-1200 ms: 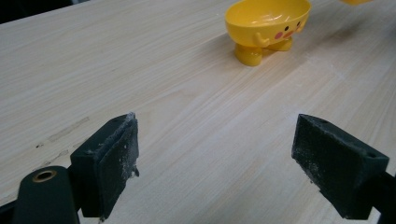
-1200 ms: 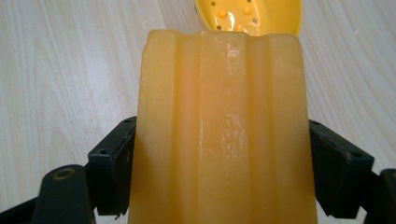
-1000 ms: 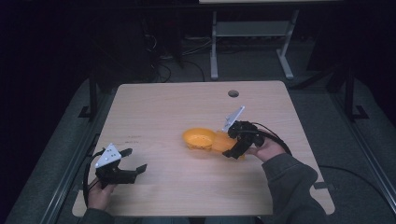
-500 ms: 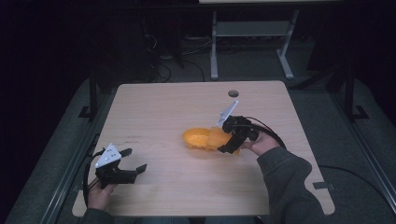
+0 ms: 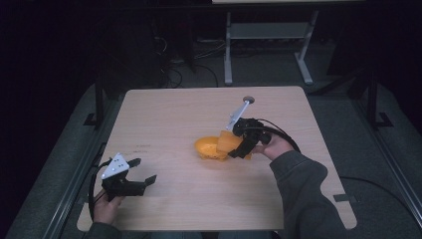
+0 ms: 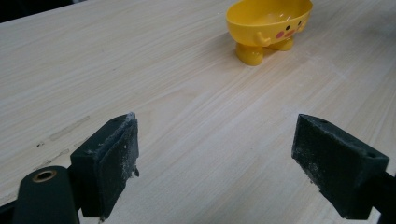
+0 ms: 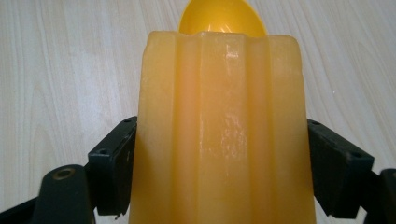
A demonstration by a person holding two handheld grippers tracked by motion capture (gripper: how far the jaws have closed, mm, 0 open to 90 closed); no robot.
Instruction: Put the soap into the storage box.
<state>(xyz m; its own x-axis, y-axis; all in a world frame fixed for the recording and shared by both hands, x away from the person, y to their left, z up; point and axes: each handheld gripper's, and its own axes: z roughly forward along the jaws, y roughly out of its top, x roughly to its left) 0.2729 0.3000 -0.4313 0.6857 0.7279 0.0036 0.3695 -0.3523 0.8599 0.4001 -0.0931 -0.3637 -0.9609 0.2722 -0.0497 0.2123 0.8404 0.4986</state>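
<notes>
Ridged orange block (image 7: pixel 219 140), clenched in the right gripper (image 5: pixel 238 144), hovers probably over the yellow bowl (image 5: pixel 208 148) mid-frame; next, release. Left gripper (image 5: pixel 134 175) jaws gape.

**Gloss on matt wood**

The table (image 5: pixel 164 114) is pale wood-grain laminate, matt, lightly scuffed. On it, the yellow bowl (image 6: pixel 267 23) looks like glossy moulded plastic. The ridged orange block (image 7: pixel 219 135) is smooth, waxy and slightly translucent. The left gripper (image 6: pixel 224 163) has matt black pads, rough and dust-flecked.
</notes>
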